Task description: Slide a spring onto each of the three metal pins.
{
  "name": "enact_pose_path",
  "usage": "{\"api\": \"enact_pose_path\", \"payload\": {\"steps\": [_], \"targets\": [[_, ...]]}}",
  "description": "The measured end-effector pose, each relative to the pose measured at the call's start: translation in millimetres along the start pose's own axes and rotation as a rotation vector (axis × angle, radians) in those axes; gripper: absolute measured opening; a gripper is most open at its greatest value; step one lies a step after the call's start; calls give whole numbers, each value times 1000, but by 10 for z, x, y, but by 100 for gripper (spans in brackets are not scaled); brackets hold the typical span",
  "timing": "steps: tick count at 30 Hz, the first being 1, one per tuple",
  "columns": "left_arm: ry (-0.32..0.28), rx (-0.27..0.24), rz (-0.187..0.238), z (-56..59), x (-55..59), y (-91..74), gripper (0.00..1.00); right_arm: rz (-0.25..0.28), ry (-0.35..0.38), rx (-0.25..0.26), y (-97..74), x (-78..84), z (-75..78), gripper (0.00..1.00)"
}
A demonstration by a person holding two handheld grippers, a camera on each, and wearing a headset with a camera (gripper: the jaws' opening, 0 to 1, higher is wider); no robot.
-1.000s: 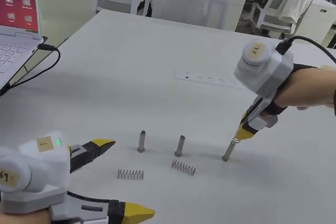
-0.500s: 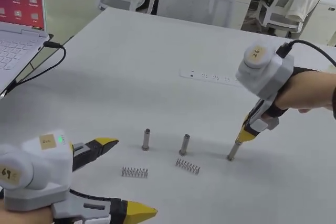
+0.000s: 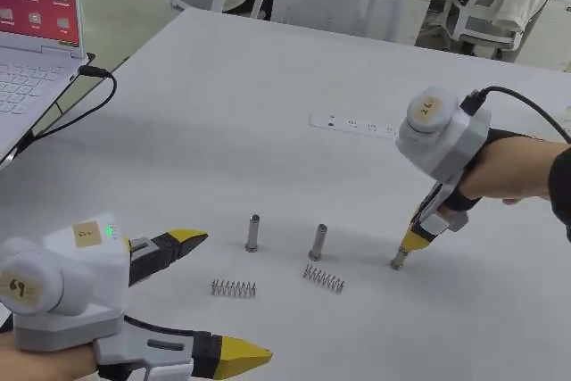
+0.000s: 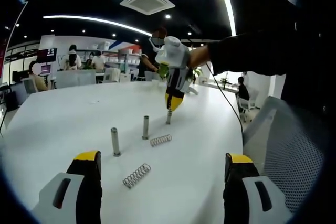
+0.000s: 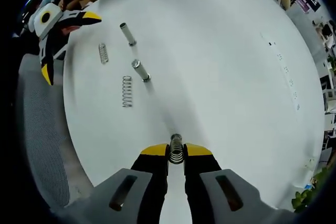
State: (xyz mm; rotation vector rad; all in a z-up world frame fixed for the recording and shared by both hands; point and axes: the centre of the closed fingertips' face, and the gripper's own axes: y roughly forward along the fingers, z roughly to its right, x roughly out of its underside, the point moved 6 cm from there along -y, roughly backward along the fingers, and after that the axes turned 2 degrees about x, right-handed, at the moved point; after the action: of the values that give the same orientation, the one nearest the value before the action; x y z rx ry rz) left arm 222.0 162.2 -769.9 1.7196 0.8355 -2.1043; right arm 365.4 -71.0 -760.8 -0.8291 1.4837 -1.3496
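Three metal pins stand upright on the white table: a left pin (image 3: 252, 233), a middle pin (image 3: 318, 243) and a right pin (image 3: 398, 260). My right gripper (image 3: 414, 244) is shut on a spring (image 5: 176, 150) and holds it down over the top of the right pin (image 5: 176, 138). Two loose springs lie flat in front of the other pins, one (image 3: 234, 288) to the left and one (image 3: 323, 278) further right. My left gripper (image 3: 219, 301) stands open near the table's front edge, with nothing between its jaws; the pins and springs (image 4: 136, 175) lie ahead of it.
A white power strip (image 3: 355, 126) lies further back on the table (image 3: 223, 113). A laptop (image 3: 31, 33) with a black cable (image 3: 76, 109) sits at the far left. Chairs and desks stand behind the table.
My right gripper has come down with the spring, so less of the right pin shows below its tips. The head camera has shifted a little; the left gripper holds still.
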Motion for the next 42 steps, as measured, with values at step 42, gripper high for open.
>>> {"api": "enact_pose_path", "payload": {"steps": [42], "targets": [[-4,1,-1,12,2,-39,93,5,27,7,244,157,22,23]]}}
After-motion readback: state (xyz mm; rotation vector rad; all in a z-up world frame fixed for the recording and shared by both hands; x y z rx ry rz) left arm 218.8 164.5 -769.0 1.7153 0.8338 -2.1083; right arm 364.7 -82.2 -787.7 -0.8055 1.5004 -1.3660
